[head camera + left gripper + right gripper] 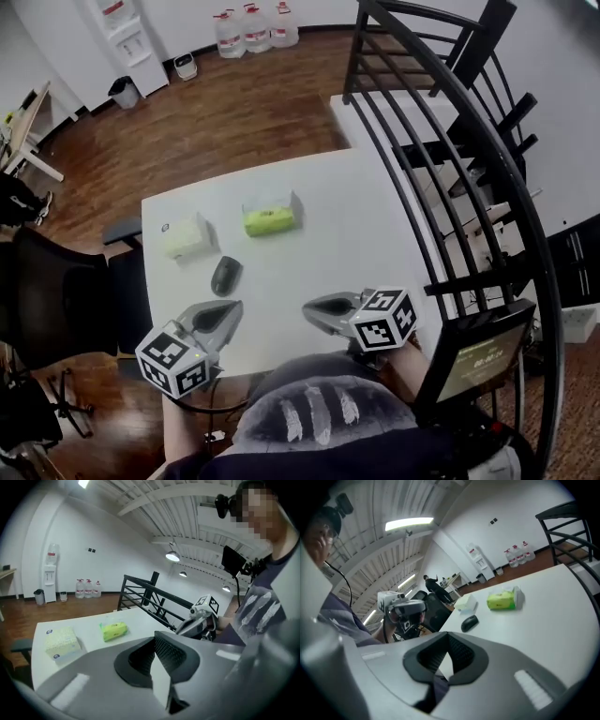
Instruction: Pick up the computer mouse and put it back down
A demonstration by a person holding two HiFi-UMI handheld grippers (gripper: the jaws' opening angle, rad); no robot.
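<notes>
The dark computer mouse lies on the white table, a little left of the middle; the right gripper view shows this mouse too. My left gripper hovers over the near table edge just short of the mouse, jaws shut and empty. The right gripper hangs to the right of it, also shut with nothing in it. In the left gripper view the gripper's own body hides the mouse.
A white tissue pack and a green pack lie beyond the mouse. A black metal railing runs along the table's right side. A black office chair stands at the left. Water bottles stand by the far wall.
</notes>
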